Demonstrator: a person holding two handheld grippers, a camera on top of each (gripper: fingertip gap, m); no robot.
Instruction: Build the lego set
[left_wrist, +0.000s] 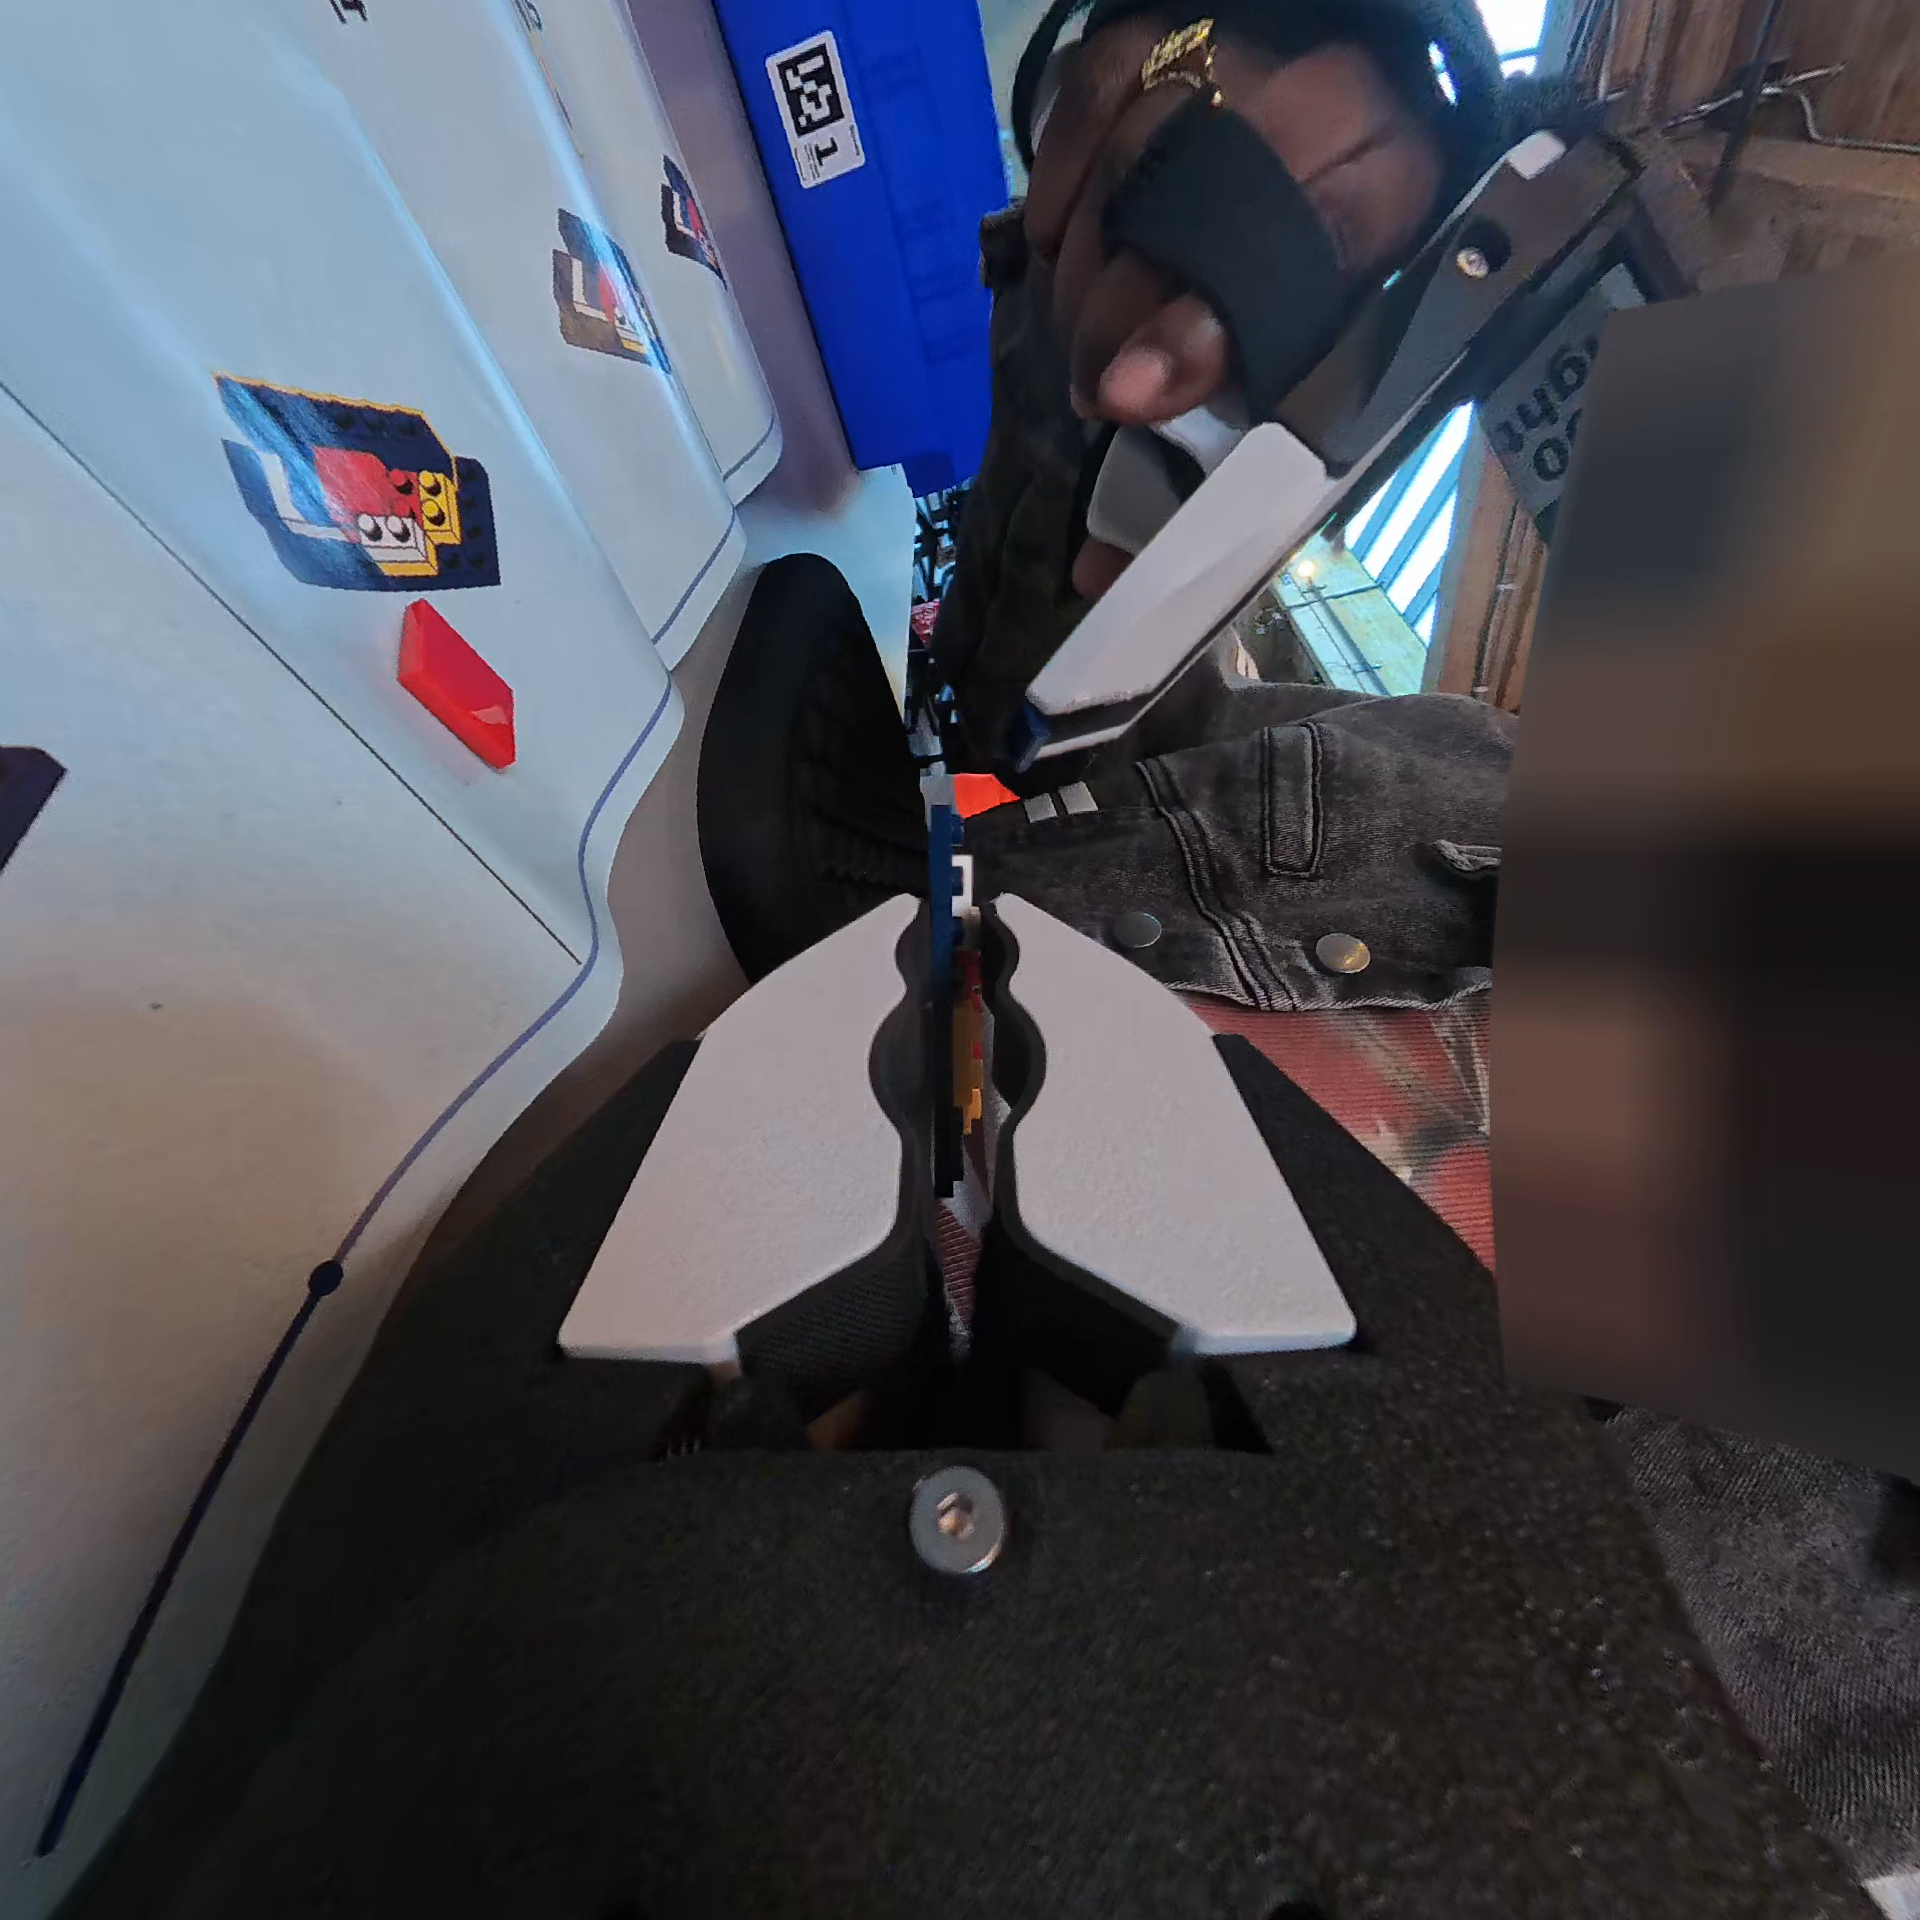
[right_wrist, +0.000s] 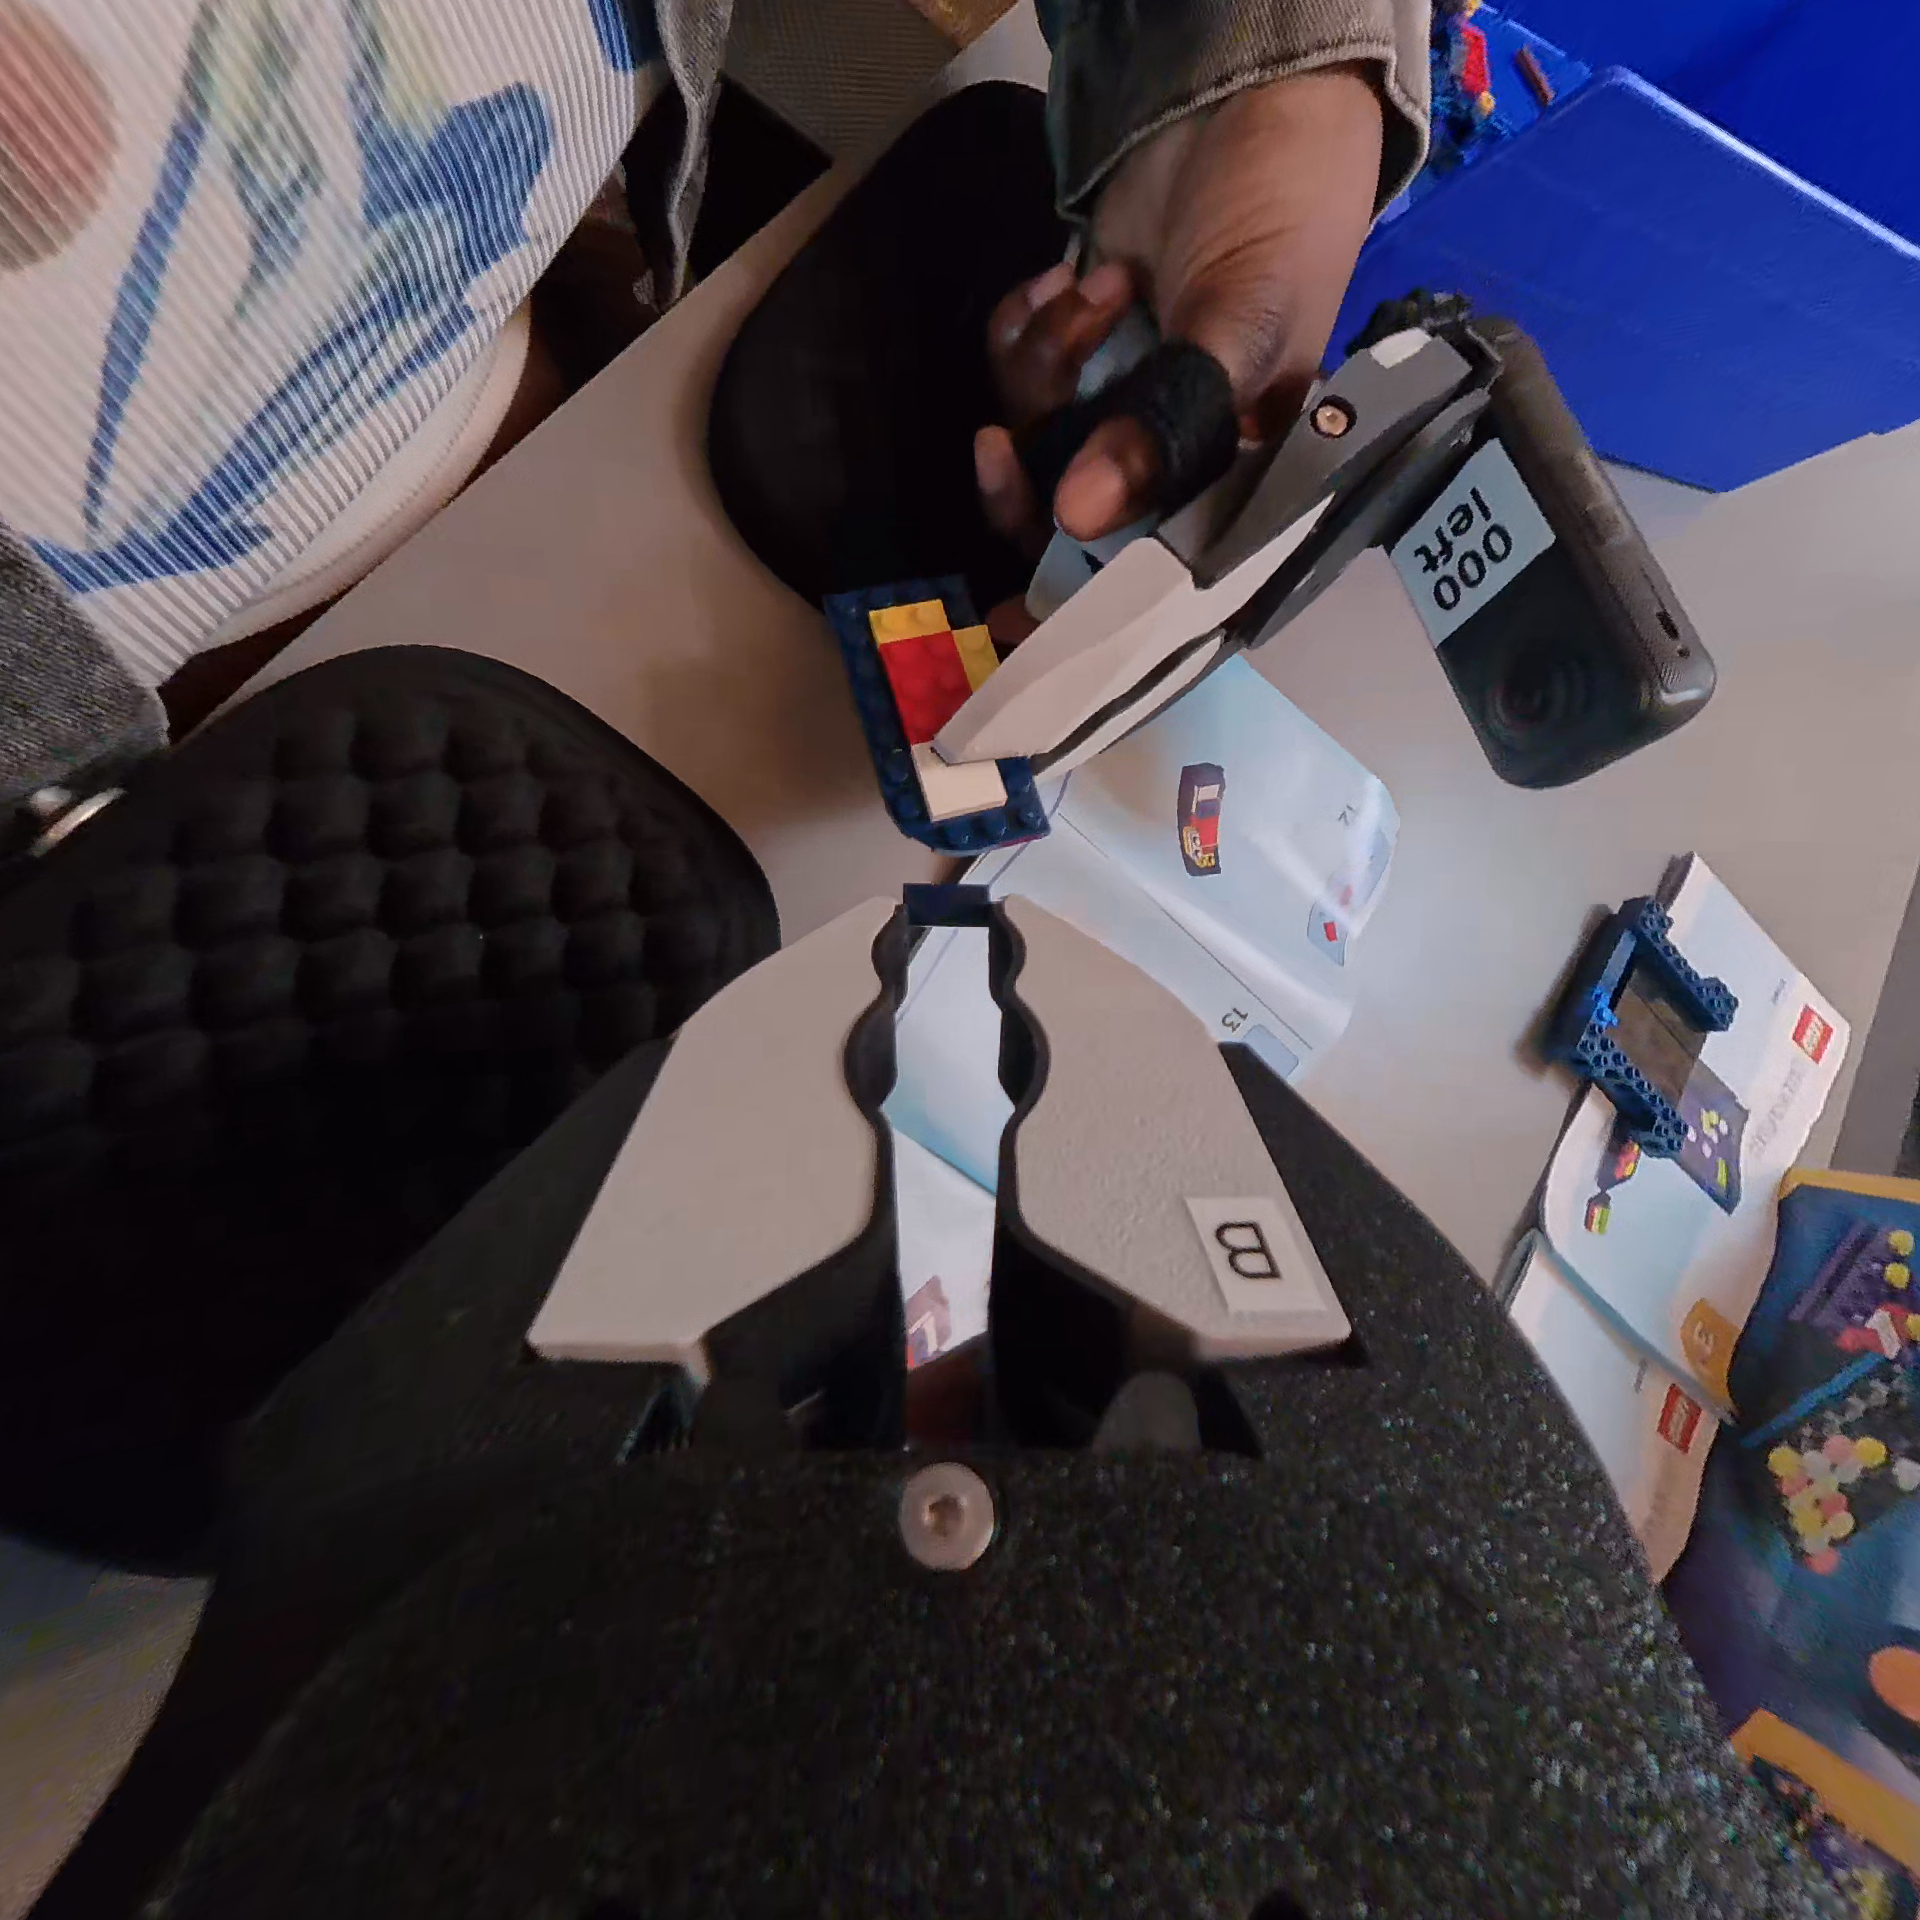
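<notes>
Blue-based brick plate assembly (left_wrist: 948, 997), seen edge-on in the left wrist view, sits between the left gripper (left_wrist: 951, 920) fingers; both pale pads press its faces, jaws narrow. Red, yellow and white bricks are stacked on the plate. In the right wrist view the same assembly (right_wrist: 930, 707) lies at 12 o'clock from the right gripper, clamped at its near end by the left gripper, tips resting on the white tile.

Right gripper (right_wrist: 948, 906) pinches a small dark blue piece (right_wrist: 945, 902) at the very fingertips; pads touch both of its ends, jaws narrow. The piece hangs just short of the assembly's rounded end, not touching it. In the left view this gripper comes in from 1 o'clock with a blue sliver at its tips (left_wrist: 1029, 732).

Below both tools: open instruction booklet (right_wrist: 1226, 862) on a pale table (right_wrist: 644, 582). A loose red brick (left_wrist: 457, 686) lies on the booklet page, at 10 o'clock in the left view.

Black quilted cushion (right_wrist: 364, 987) at 9 o'clock in the right view. Blue frame build (right_wrist: 1631, 1039) on a second booklet at 3 o'clock. Blue bin (right_wrist: 1662, 270) at 1 o'clock, far edge of table. A person's hand (right_wrist: 1174, 343) grips the left tool's handle.
</notes>
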